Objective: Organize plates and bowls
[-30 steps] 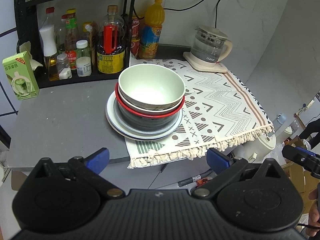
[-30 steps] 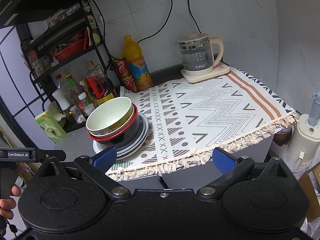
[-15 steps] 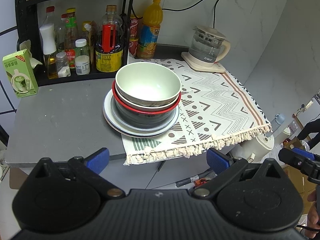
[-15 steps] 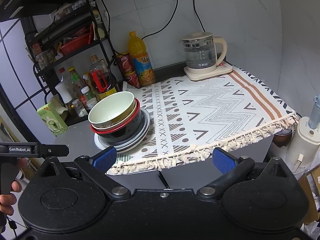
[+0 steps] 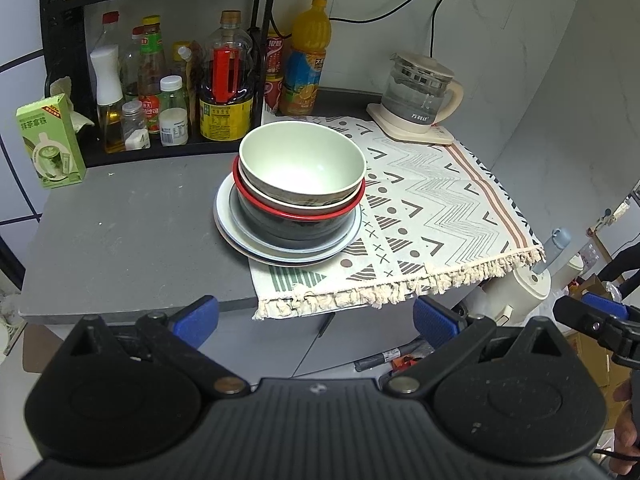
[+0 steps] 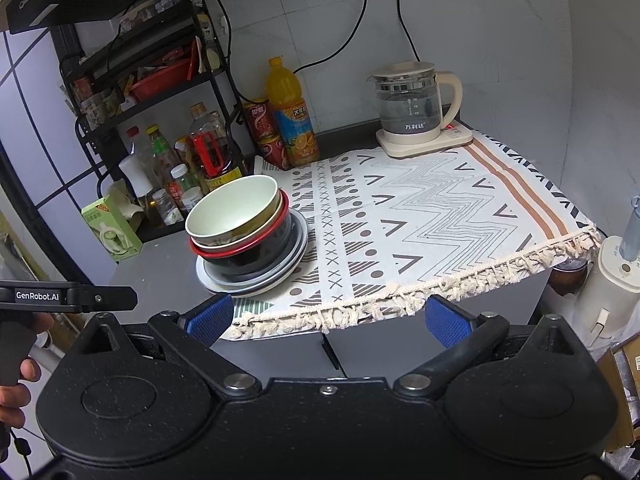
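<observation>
Both grippers hang off the front edge of the grey surface point(image 5: 120, 224), empty. The left gripper point(image 5: 316, 316) has its blue-padded fingers point(image 5: 196, 316) wide apart; so does the right gripper point(image 6: 328, 320). A fringed cloth point(image 6: 420, 216) with zigzag print drapes over the right half. At its left edge sits the stack: pale plates point(image 5: 240, 236) at the bottom, a black bowl point(image 5: 296, 228) with a red rim, then a smooth cream bowl point(image 5: 304, 164) on top. Behind stand bottles point(image 5: 224, 80) on a black rack and a glass kettle point(image 6: 412, 108) against the tiled wall.
</observation>
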Tool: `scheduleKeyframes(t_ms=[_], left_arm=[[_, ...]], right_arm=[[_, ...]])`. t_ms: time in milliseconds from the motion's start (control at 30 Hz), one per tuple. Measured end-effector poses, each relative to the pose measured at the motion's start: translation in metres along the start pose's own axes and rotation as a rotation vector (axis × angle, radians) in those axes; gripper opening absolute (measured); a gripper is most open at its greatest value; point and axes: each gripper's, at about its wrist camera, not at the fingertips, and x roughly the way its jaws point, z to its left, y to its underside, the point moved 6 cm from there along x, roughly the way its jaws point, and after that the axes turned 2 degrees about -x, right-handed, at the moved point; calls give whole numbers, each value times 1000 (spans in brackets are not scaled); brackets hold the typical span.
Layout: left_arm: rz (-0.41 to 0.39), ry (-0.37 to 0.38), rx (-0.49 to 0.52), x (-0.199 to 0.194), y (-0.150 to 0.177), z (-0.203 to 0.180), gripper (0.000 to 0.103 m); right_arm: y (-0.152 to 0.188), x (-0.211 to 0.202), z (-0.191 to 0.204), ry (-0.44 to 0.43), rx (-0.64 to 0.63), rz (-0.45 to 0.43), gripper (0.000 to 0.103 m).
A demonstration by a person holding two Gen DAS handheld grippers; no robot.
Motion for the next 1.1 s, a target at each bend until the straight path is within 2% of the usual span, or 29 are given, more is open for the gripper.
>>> scheduleKeyframes(t_ms=[1100], left_arm=[[-12,4,23,5,-6,-11,102]], right_arm=[[-6,0,-8,14,-2,-25,103]])
